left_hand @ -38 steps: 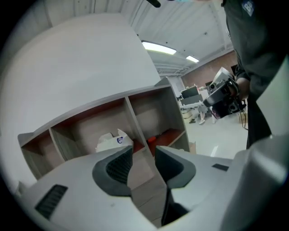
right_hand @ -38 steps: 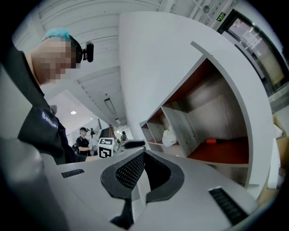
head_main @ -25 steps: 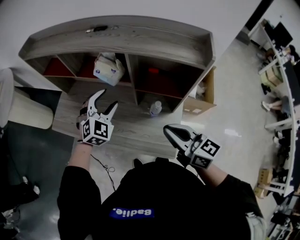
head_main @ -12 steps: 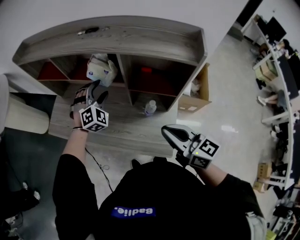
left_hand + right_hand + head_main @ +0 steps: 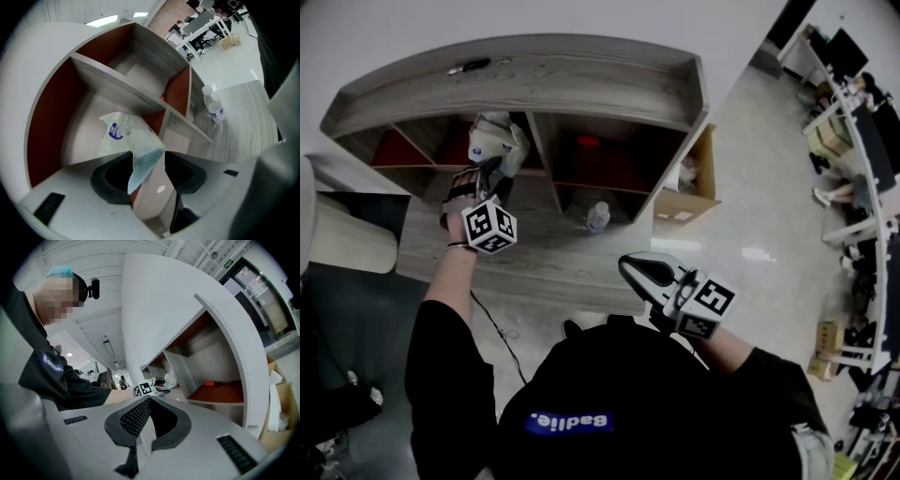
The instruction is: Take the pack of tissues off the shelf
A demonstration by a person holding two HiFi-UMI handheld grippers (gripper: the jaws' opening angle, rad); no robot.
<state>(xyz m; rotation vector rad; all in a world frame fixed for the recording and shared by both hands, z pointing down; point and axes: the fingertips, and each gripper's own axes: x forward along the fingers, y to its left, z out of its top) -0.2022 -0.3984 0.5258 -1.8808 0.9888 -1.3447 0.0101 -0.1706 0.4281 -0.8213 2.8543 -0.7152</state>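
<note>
Left hand-held gripper (image 5: 147, 171), jaws closing, straddles tissue pack (image 5: 123, 137).

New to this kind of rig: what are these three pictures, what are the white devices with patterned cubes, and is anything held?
There is no robot here. A person holds a hand-operated two-jaw gripper in each hand, and the patterned cubes are part of those grippers. The head view comes from a camera on the person's head, looking steeply down. The other two views come from cameras riding on each gripper, looking along its jaws. The left gripper reaches into a compartment of the wooden shelf, where the pack of tissues lies. Its jaws have just been closing with a corner of the pack between them, but they stand apart and do not clamp it yet. The right gripper hangs near the body, jaws together and empty. A water bottle stands on the boards before the shelf.
</note>
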